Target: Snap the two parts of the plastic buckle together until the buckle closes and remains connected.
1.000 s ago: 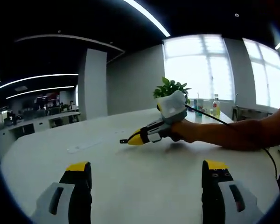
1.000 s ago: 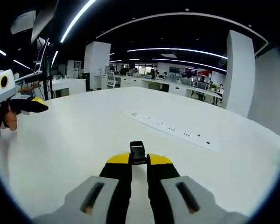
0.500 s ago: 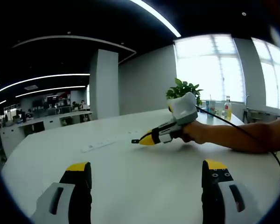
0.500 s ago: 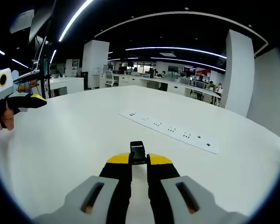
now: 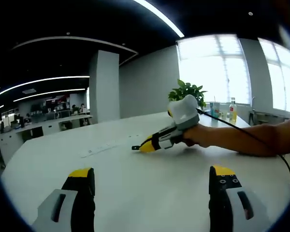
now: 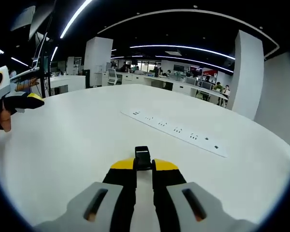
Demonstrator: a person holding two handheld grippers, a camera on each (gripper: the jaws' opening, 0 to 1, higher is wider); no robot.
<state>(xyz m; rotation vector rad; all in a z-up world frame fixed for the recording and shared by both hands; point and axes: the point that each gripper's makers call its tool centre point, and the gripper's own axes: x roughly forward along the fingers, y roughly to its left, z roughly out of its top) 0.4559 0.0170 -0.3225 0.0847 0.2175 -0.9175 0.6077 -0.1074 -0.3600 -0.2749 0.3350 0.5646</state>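
In the left gripper view, the left tongs [image 5: 151, 180] are held wide apart with nothing between the yellow-tipped jaws, above the near edge of the broad white worktop [image 5: 135, 179]. Further in over the worktop, the right tongs [image 5: 135, 147] are seen held in a person's hand [image 5: 195, 136], jaws together, with a small dark piece showing at their tip. A long white power strip [image 5: 99, 149] lies flat towards the far left edge, and a green potted plant [image 5: 185, 91] and some bottles [image 5: 225, 110] stand near the far right edge.

In the right gripper view, the right tongs [image 6: 143, 166] are clamped on a small black plastic buckle part [image 6: 142, 156], which projects just past the jaw tips, over the middle of the worktop [image 6: 77, 145]. The white power strip [image 6: 176, 137] lies beyond it. The left tongs [image 6: 24, 100] appear at the left, well apart. The other half of the buckle cannot be made out in either view.

The buckle part is judged light, stiff and smooth, so liable to twist or slip in a pinch. It is best gripped across its flat body, leaving the mating end free and the springy prongs unsqueezed.
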